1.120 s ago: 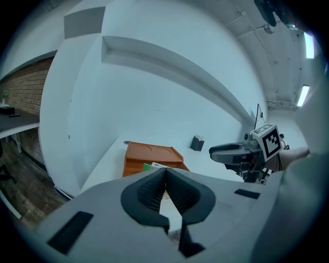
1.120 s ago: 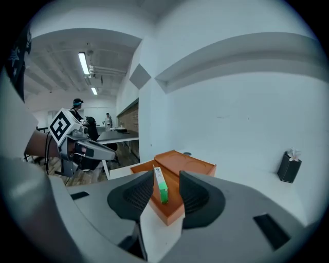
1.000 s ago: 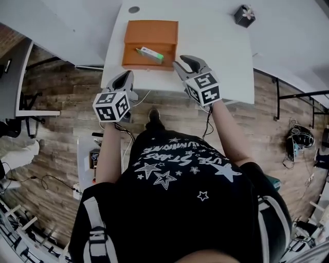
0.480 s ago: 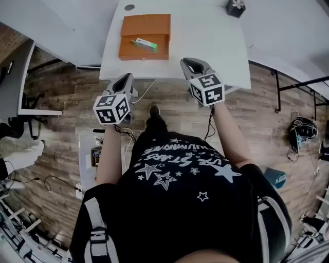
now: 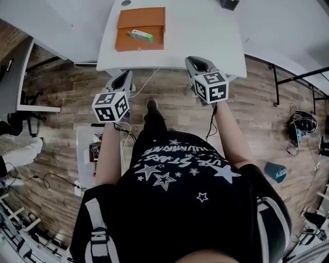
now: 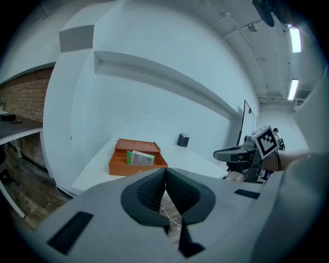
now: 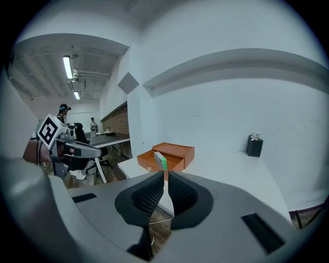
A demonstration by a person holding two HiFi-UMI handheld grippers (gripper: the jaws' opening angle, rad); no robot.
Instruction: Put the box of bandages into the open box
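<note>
1. The left gripper (image 6: 165,172) has its two fingers pressed together. Nothing is between them.
2. The right gripper (image 7: 167,174) is the same: its fingers are together and hold nothing.
3. Both grippers hang over the wood floor (image 5: 61,102), just off the near edge of the white table (image 5: 205,36). They are well apart from the boxes.
4. The box of bandages (image 5: 140,35) is inside the orange open box (image 5: 139,47), at the far left of the table. No gripper touches it.
5. The job looks done to me. But the little box does not lie flat. It leans on its side and pokes up above the orange wall.
6. A bump to the table could make the little box tip over. It would most likely drop flat inside. I can't be sure it would not fall out over the low front wall.
7. The right gripper is closest to the table edge, so a careless swing could give that bump.
8. A white cord (image 5: 149,82) hangs under the table near the left gripper. A gripper could catch it and tug.
9. If the lid (image 5: 141,15) gets shut, it may press on the leaning box and squash it.
</note>
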